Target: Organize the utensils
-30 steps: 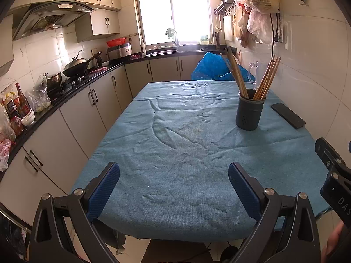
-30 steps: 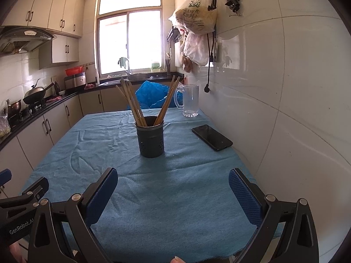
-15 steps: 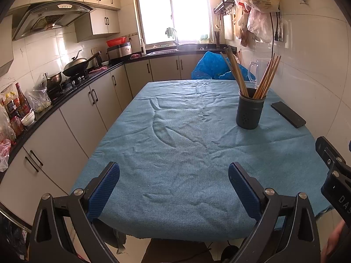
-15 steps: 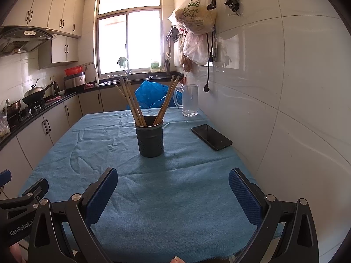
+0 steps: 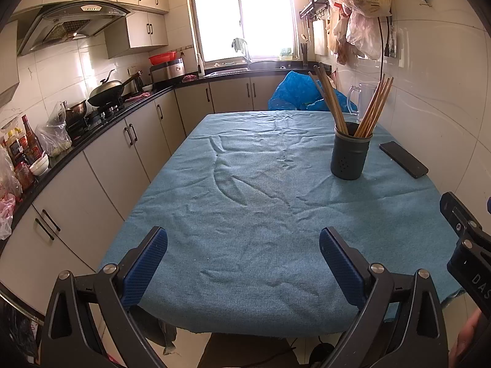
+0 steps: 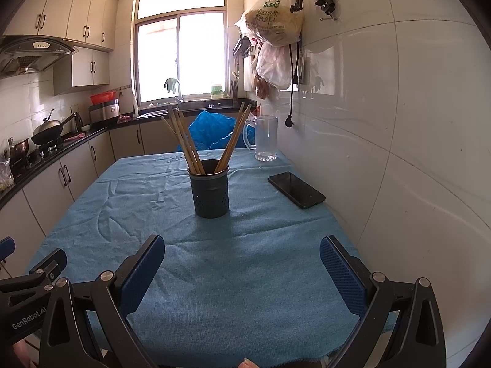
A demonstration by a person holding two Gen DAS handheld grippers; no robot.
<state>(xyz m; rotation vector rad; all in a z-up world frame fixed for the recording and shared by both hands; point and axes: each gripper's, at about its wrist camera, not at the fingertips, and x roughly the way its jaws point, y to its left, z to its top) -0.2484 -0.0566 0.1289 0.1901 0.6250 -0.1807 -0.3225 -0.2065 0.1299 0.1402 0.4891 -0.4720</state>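
- Chopsticks (image 6: 187, 141) in the holder (image 6: 210, 191) look light, stiff, slippery; grip them mid-shaft.
- Left gripper (image 5: 244, 265) and right gripper (image 6: 242, 268) both gape wide, empty.

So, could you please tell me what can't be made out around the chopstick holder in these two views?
- Lower ends of the wooden chopsticks: both views, hidden inside the dark perforated cylindrical holder.
- Clear glass mug: left wrist view, partly behind the chopsticks and holder.
- Right tongs: left wrist view, cut off by the frame edge.

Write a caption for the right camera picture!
Open right tool faces chopsticks in a dark holder.
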